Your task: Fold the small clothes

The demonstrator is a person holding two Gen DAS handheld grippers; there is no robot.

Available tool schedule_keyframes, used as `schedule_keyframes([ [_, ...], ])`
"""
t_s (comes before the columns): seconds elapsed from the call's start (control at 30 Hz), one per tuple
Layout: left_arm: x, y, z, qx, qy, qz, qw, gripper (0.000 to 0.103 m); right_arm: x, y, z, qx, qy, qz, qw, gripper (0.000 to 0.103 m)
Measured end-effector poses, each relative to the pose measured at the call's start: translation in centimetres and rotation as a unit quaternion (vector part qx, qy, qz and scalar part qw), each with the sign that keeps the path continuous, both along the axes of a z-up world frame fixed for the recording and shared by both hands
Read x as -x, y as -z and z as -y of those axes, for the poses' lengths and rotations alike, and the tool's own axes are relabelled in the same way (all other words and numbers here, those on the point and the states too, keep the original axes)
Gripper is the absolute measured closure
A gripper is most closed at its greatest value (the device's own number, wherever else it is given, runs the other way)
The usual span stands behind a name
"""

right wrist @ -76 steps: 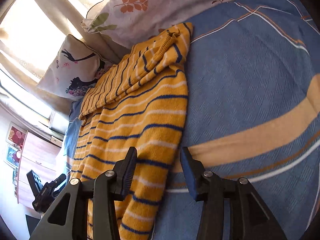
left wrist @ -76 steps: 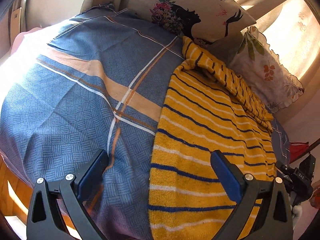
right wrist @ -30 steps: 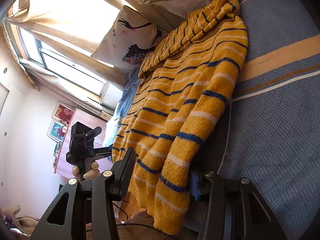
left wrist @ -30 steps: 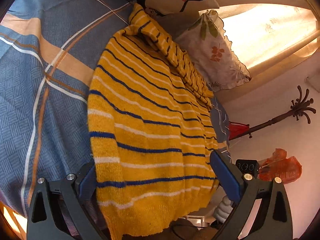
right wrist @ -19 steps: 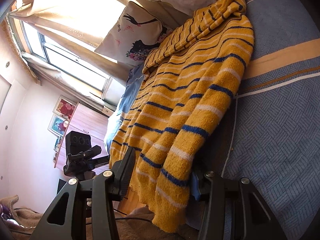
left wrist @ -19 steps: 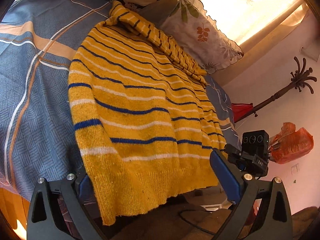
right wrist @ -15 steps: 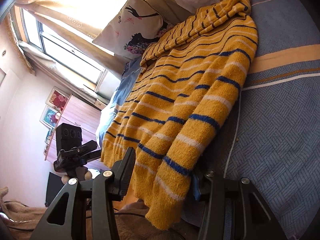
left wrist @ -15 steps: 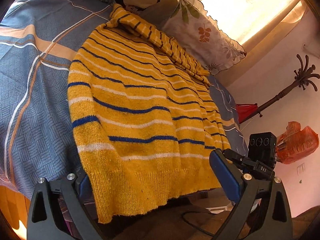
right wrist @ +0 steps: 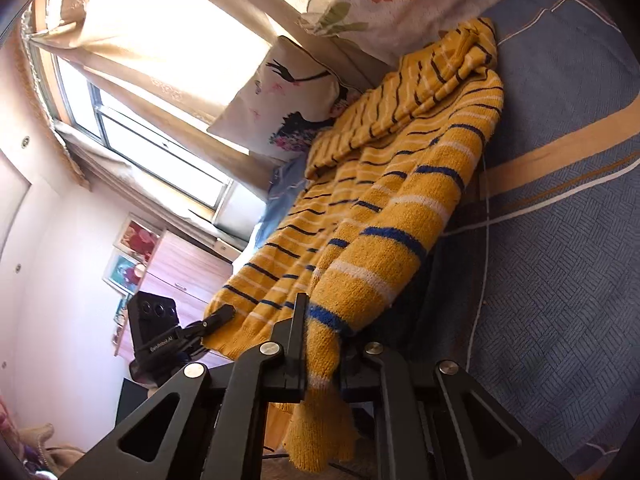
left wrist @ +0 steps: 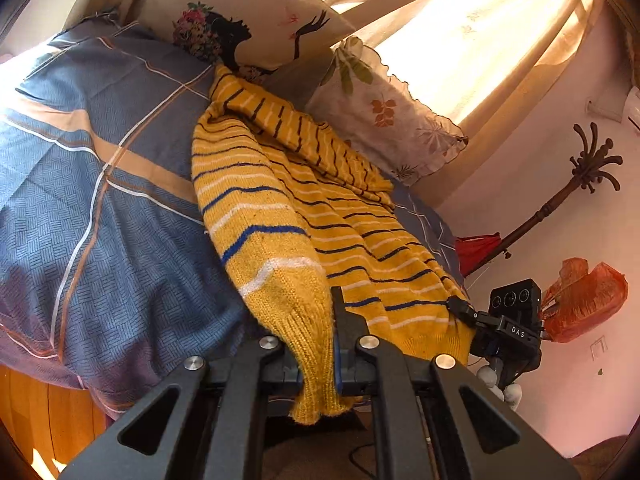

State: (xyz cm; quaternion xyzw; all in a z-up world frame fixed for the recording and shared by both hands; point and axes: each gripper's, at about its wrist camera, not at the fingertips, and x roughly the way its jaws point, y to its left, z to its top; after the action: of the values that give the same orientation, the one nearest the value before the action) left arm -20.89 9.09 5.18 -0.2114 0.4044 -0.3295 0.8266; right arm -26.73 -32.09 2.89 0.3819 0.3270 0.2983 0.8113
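On the left, the left gripper (left wrist: 316,356) is seen clamped on the ribbed hem of the yellow striped sweater (left wrist: 280,216), the knit pinched between its jaws and a short tail of hem hanging below them. From there the sweater runs away across the blue patterned bed cover (left wrist: 100,240) toward the two pillows (left wrist: 384,120) at the head of the bed, its hem end raised off the cover. One sleeve (left wrist: 304,136) is already laid diagonally over the body — so a first fold appears to have been made.

On the right, the right gripper (right wrist: 320,364) is likewise closed on the hem at the other bottom corner, with the fabric bunched between its jaws and draping down past them.

Judged from this, the task is at an early-to-middle stage: both hem corners are secured, but the bottom-to-top fold has not yet been laid — the body is still at full length, and any further halving and smoothing remain to be done.
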Motion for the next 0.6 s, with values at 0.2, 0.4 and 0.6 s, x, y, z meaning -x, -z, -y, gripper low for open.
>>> schedule_keyframes([
  [0.2,3.1,0.1,-0.6,-0.004,0.000,0.006,1.0000,0.095,3.0,-0.7,1.8,-0.006,0.012,0.010,1.000,0.094],
  [0.4,1.5,1.6,-1.1,-0.003,-0.022,-0.027,0.9994,0.095,1.8,1.2,1.5,-0.026,0.011,-0.018,0.999,0.094],
  [0.6,-3.0,-2.3,0.1,-0.008,-0.040,0.021,0.9989,0.095,-2.1,-3.0,2.1,-0.011,0.007,0.015,1.000,0.094],
])
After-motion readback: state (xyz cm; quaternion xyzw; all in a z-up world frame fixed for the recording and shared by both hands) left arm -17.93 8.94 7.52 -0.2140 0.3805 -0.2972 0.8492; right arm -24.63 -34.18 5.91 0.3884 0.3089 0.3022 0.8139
